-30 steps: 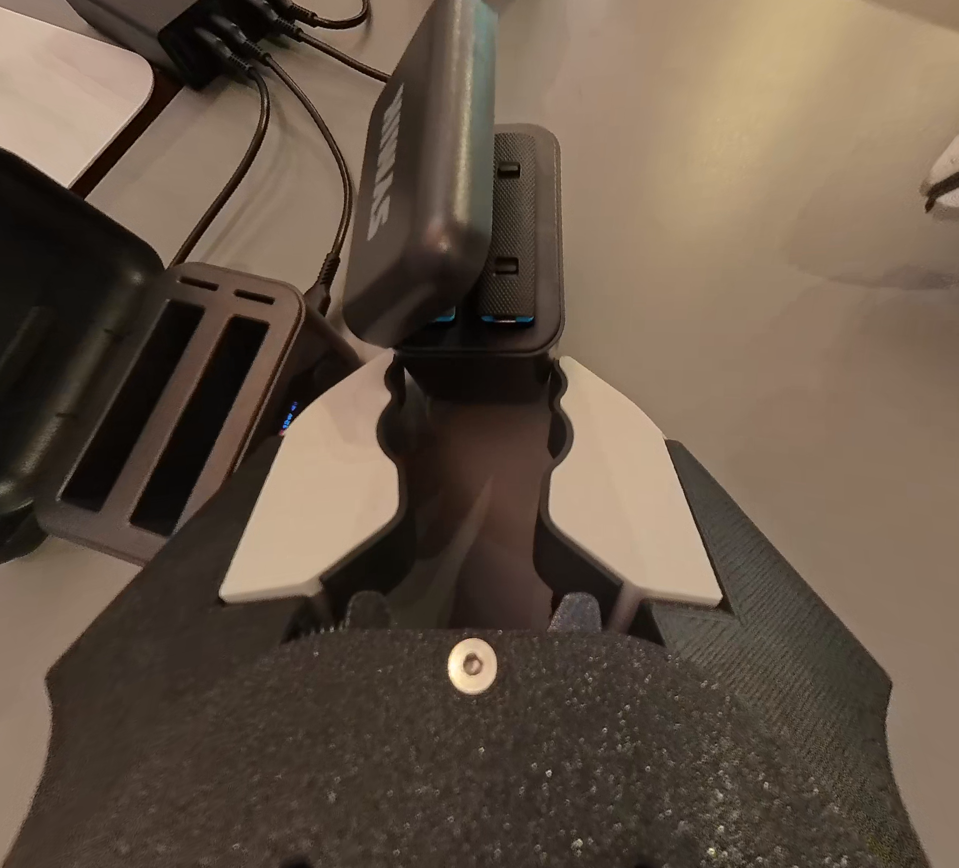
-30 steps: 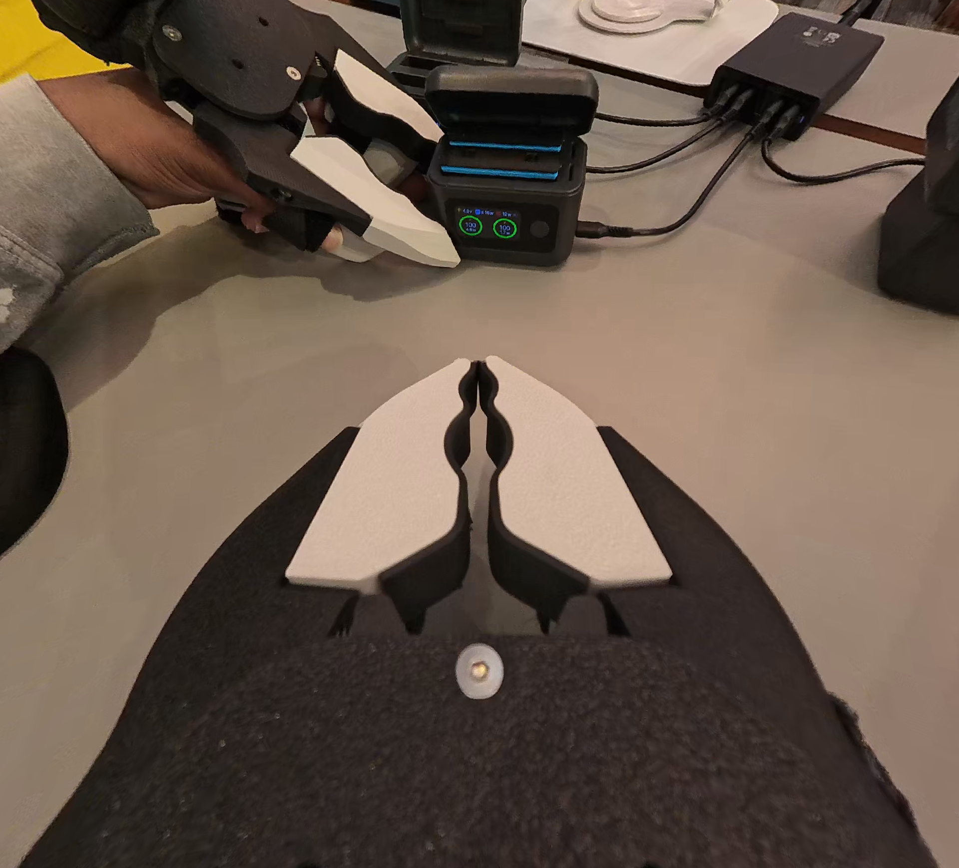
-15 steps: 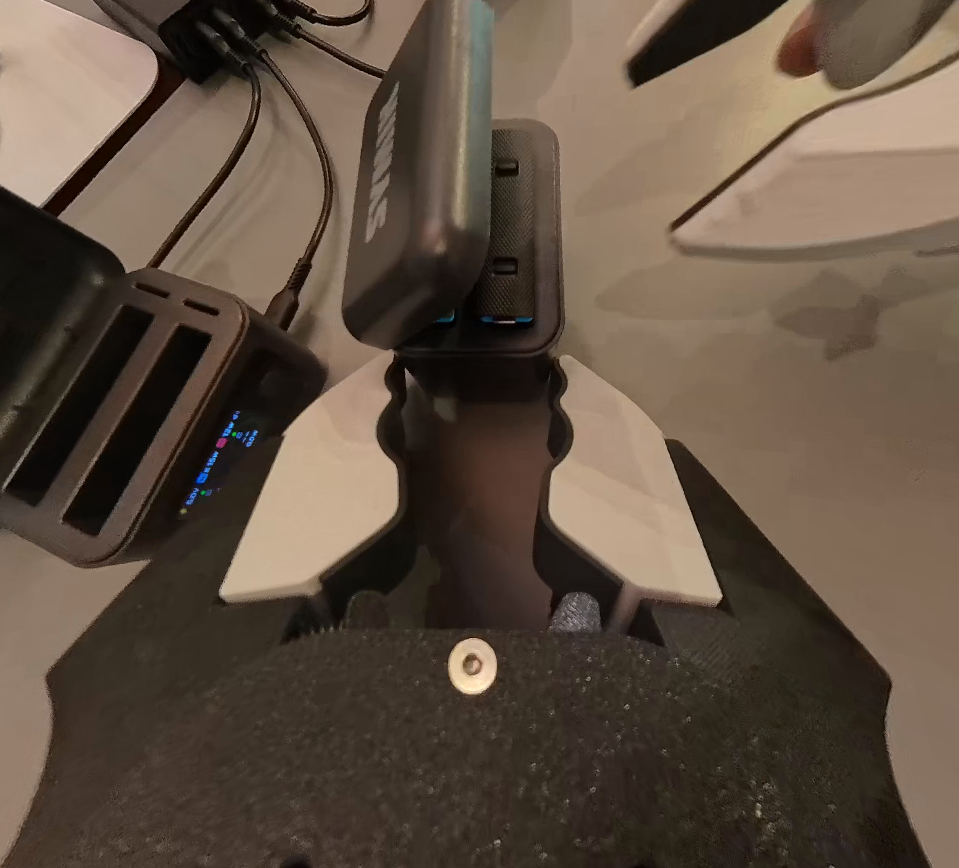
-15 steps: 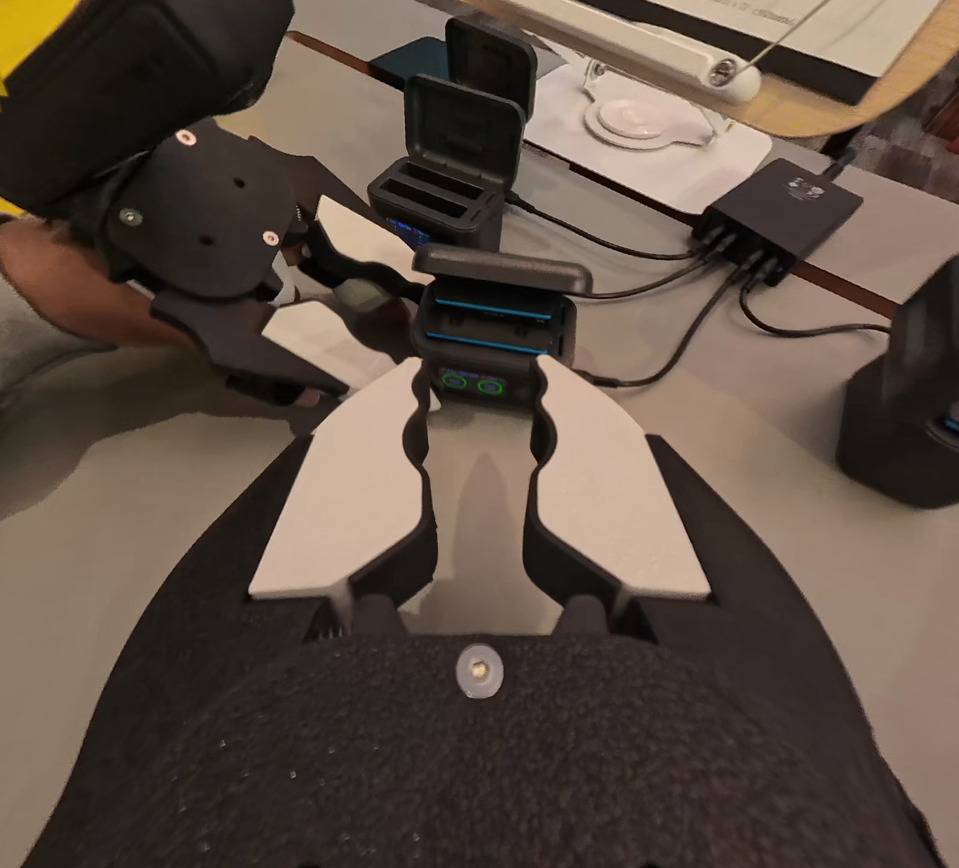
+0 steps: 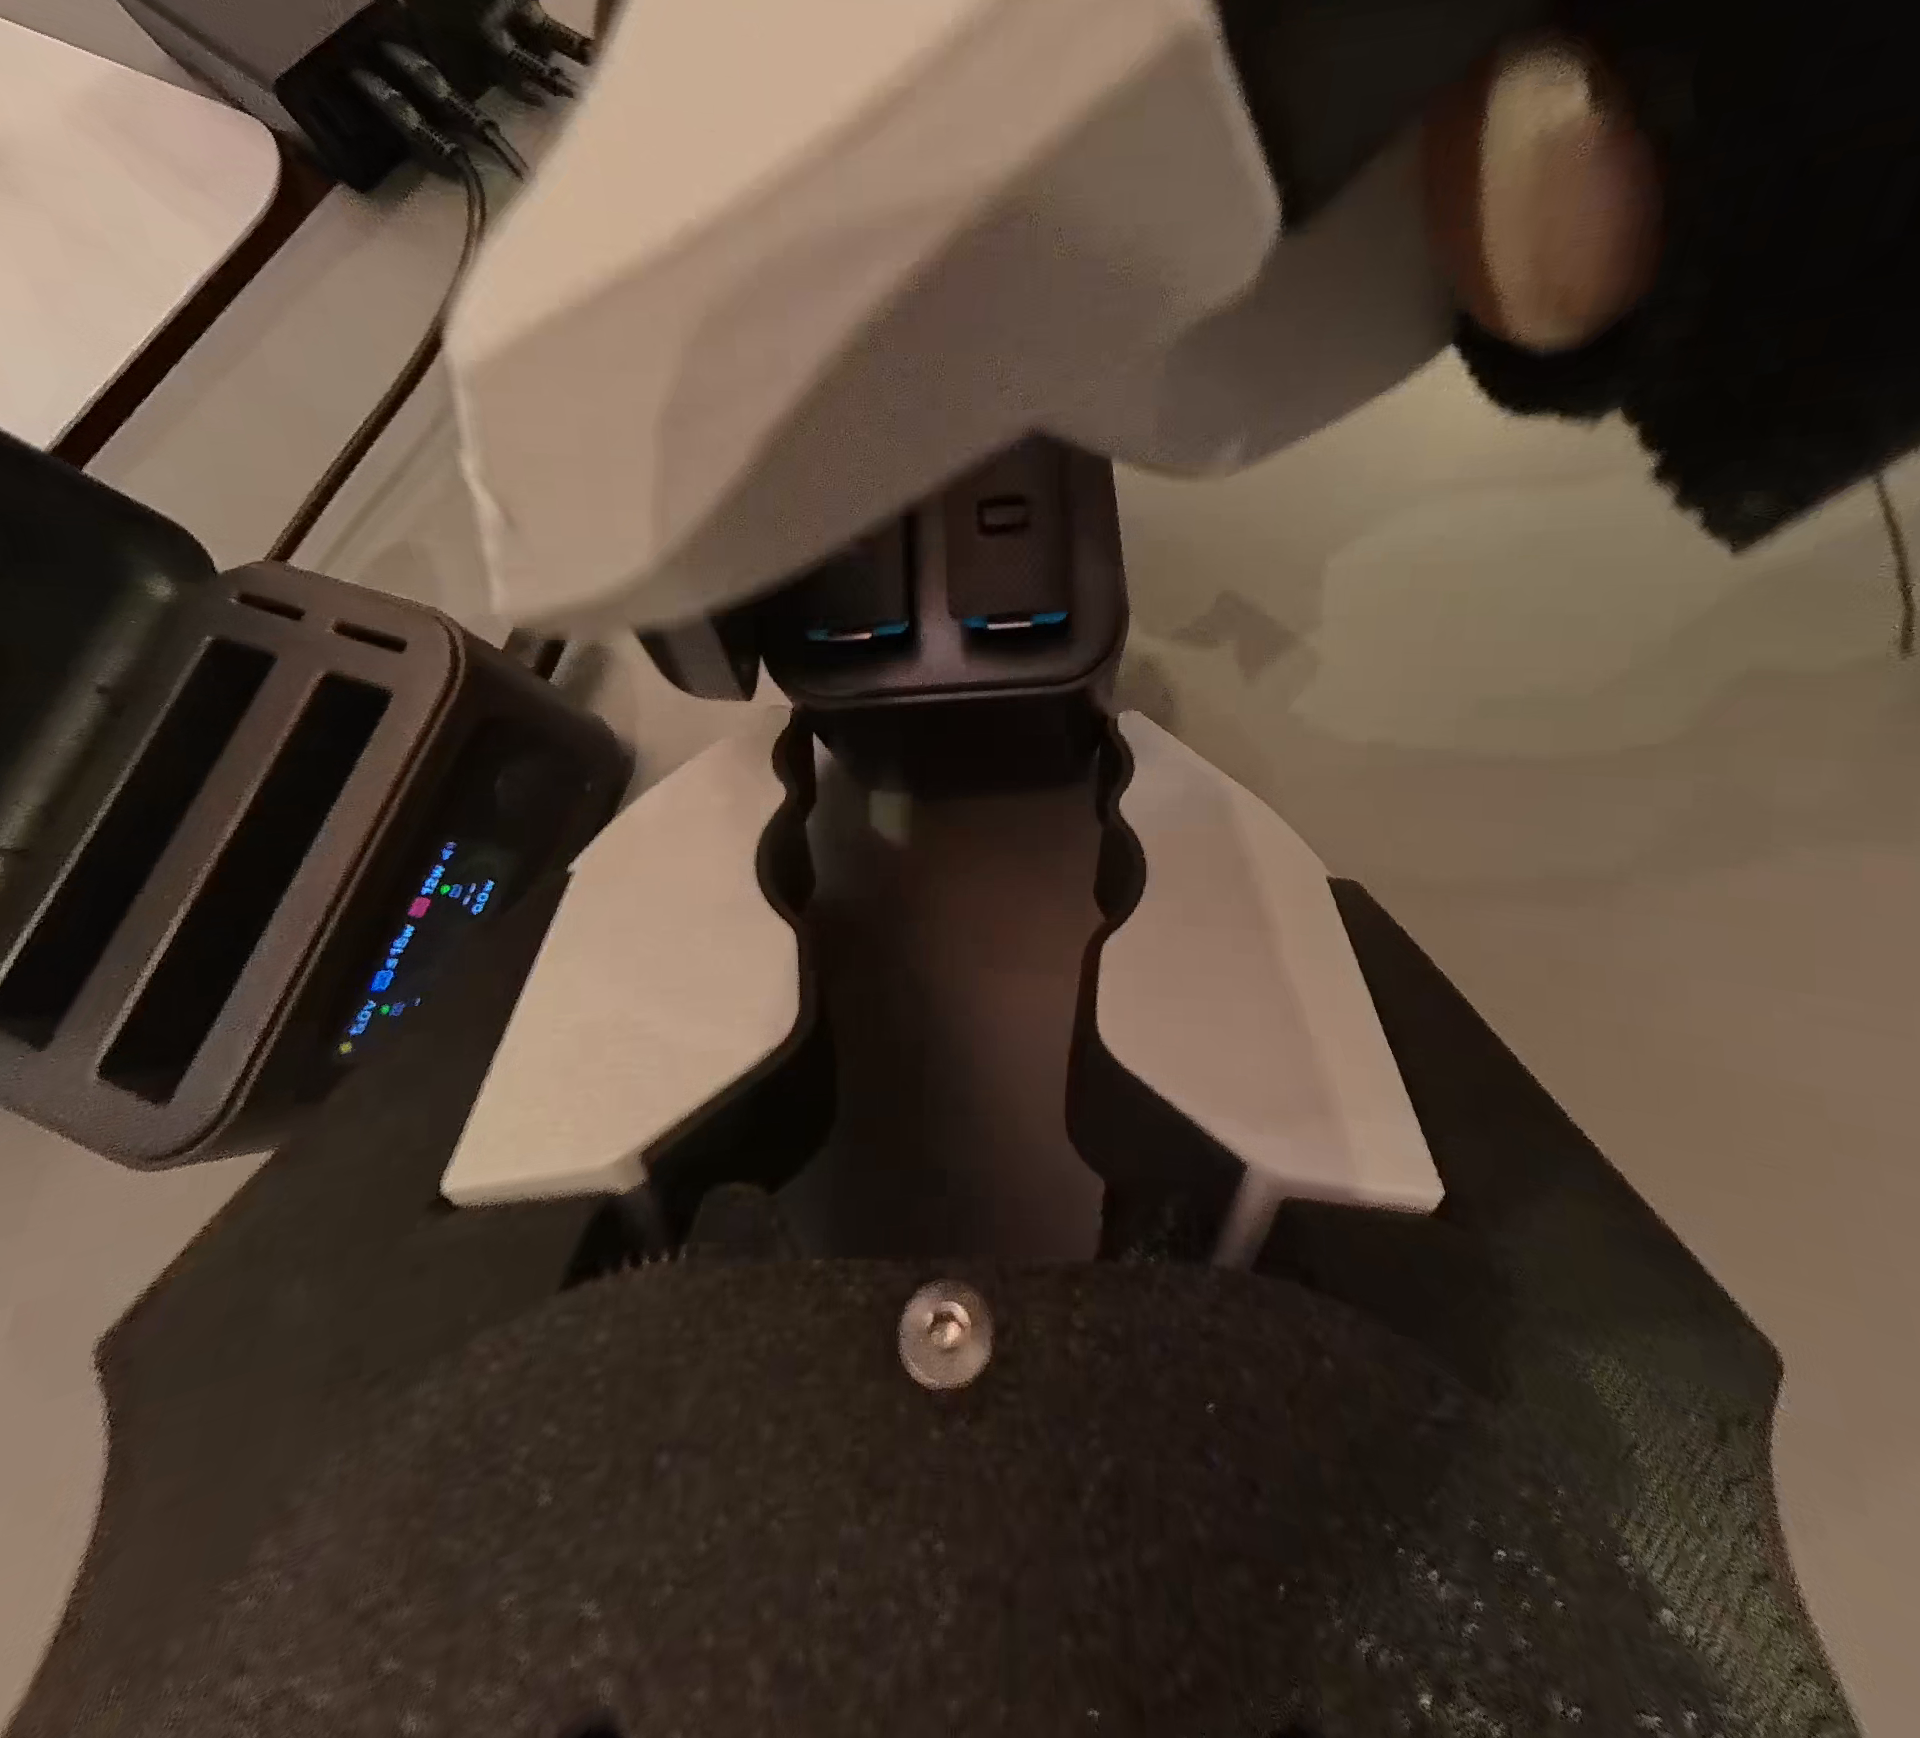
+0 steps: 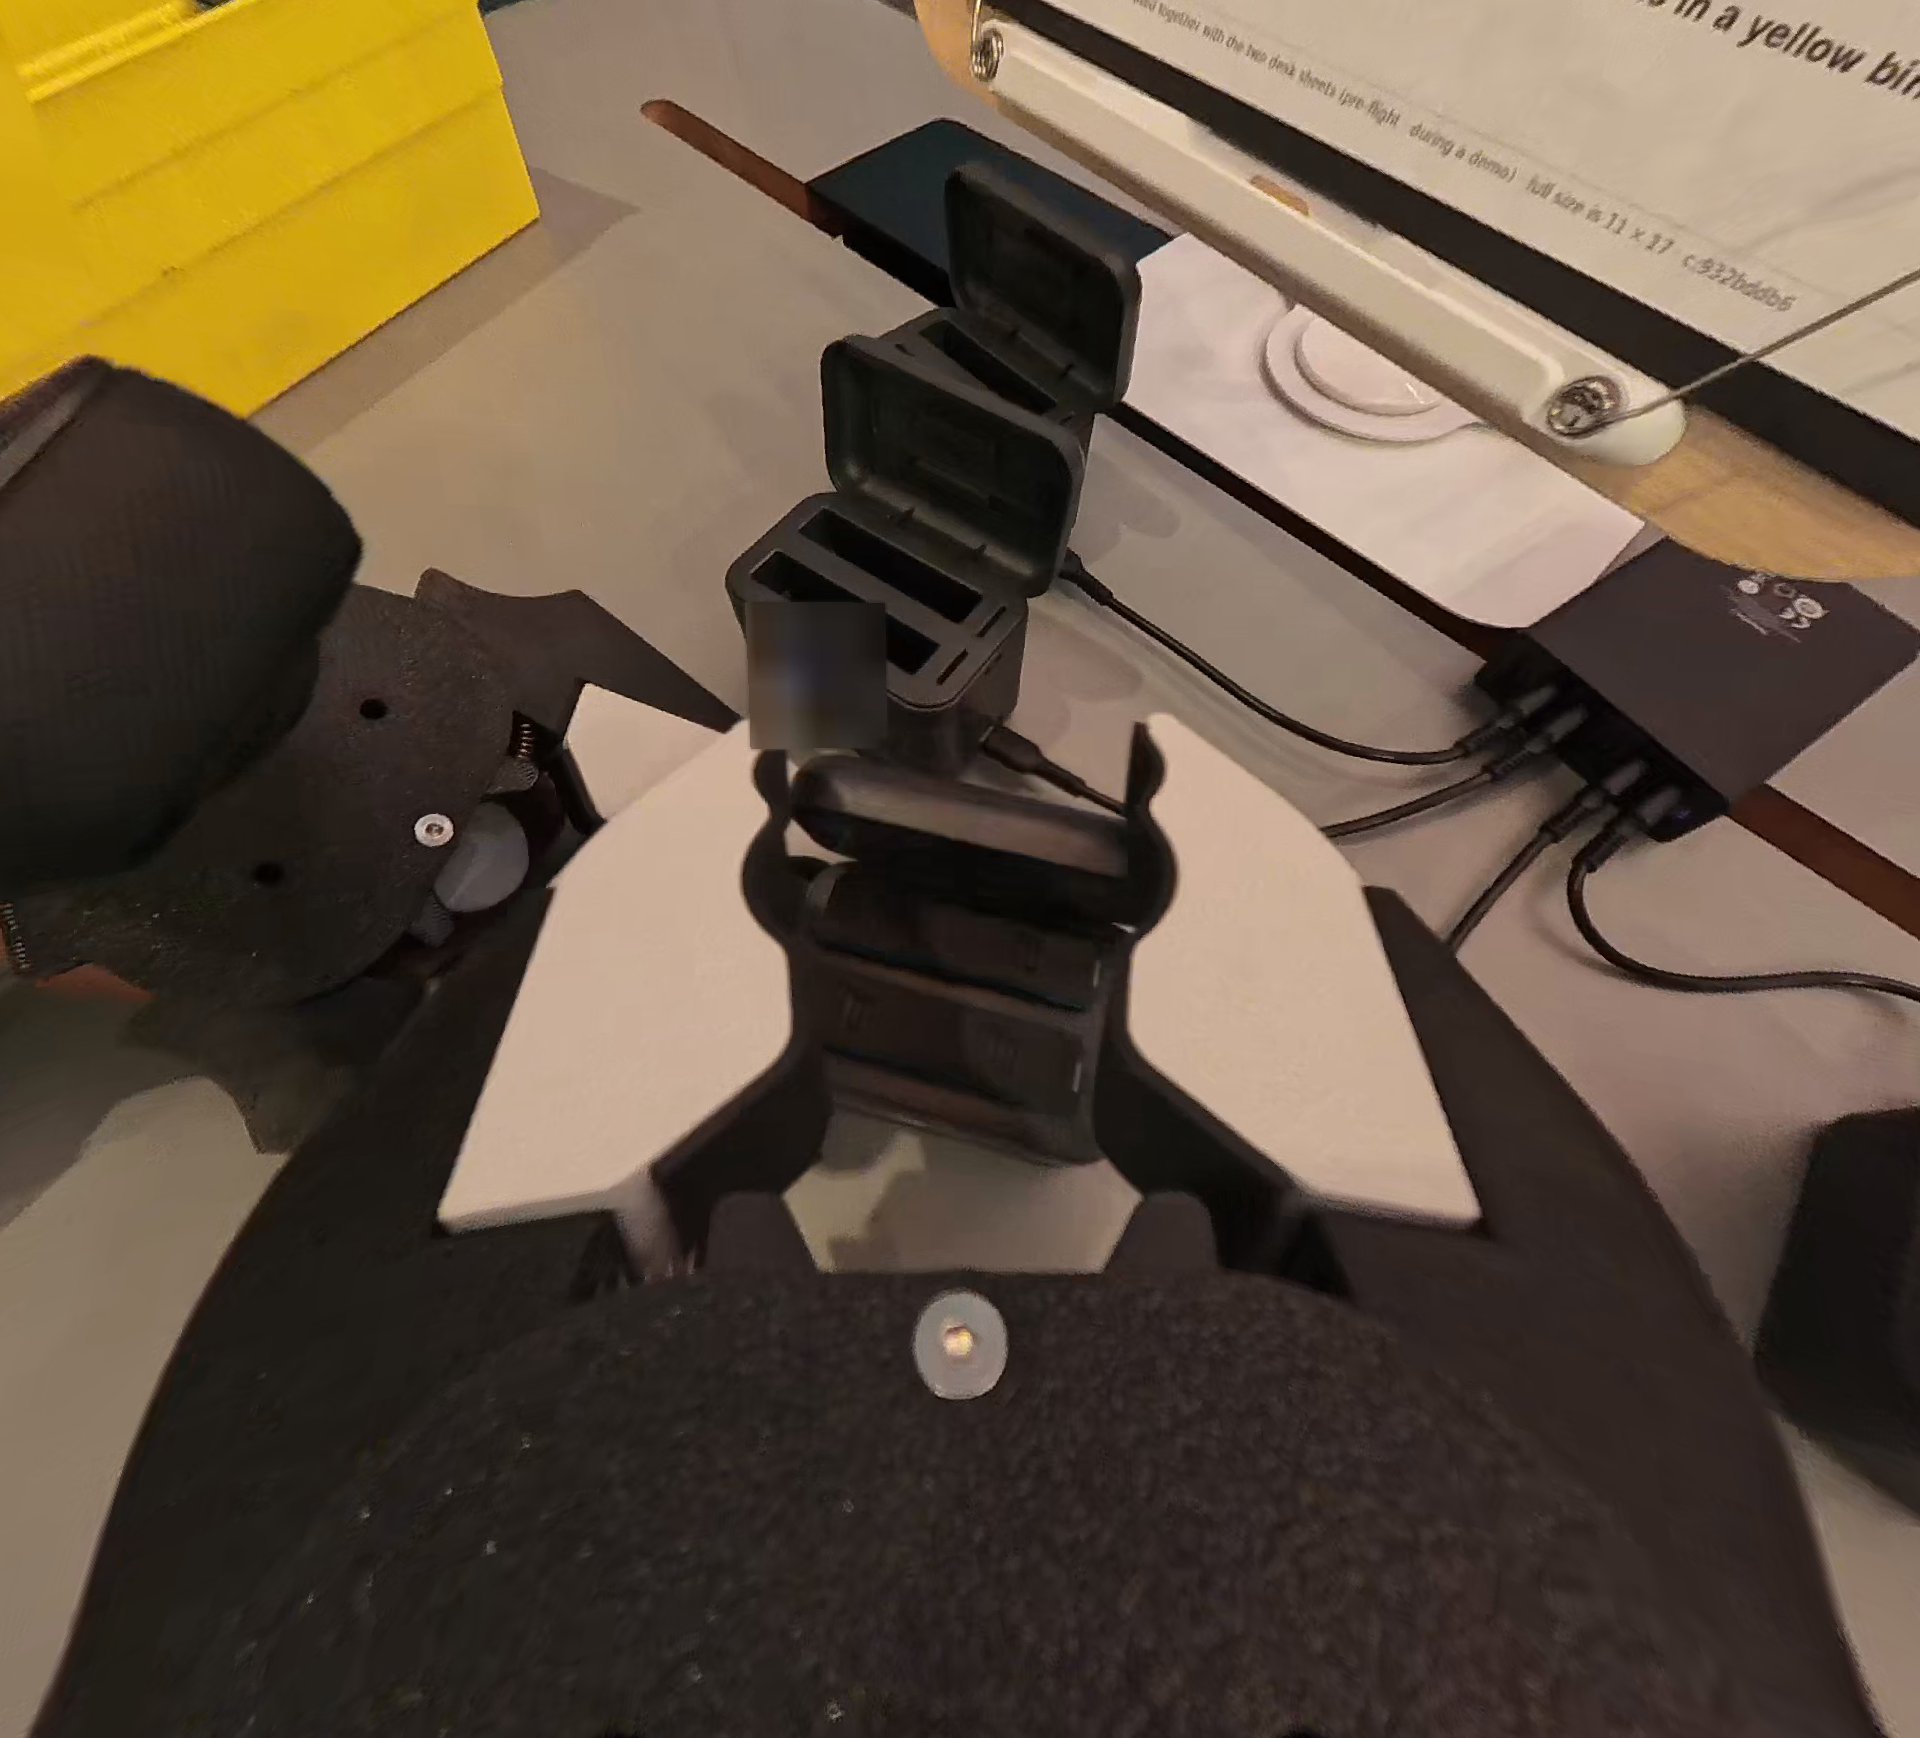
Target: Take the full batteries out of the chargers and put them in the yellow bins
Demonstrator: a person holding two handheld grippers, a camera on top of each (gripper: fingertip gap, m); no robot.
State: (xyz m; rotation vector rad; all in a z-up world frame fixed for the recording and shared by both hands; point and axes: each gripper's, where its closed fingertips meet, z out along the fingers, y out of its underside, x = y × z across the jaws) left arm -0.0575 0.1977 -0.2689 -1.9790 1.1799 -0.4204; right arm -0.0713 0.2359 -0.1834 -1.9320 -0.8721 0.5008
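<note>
A lab or office workstation is suggested by a grey tabletop (image 6: 665, 400) crowded with battery chargers (image 6: 894, 608), a multi-port power hub (image 6: 1704, 691) and a clipboard of printed instructions (image 6: 1455, 161).

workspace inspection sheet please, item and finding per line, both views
surface: grey table, brown strip along its far side
job's things: charger with two batteries seated, lid ajar; two more chargers behind, lids up, slots of the nearer one empty; yellow bin far left
clutter: black block at right edge
grippers: left tool shut on the charger's end; right tool open, fingers either side of the same charger from above
cables: black leads run from chargers to a black hub
surroundings: printed sheet on a wooden board, white stand base
</note>
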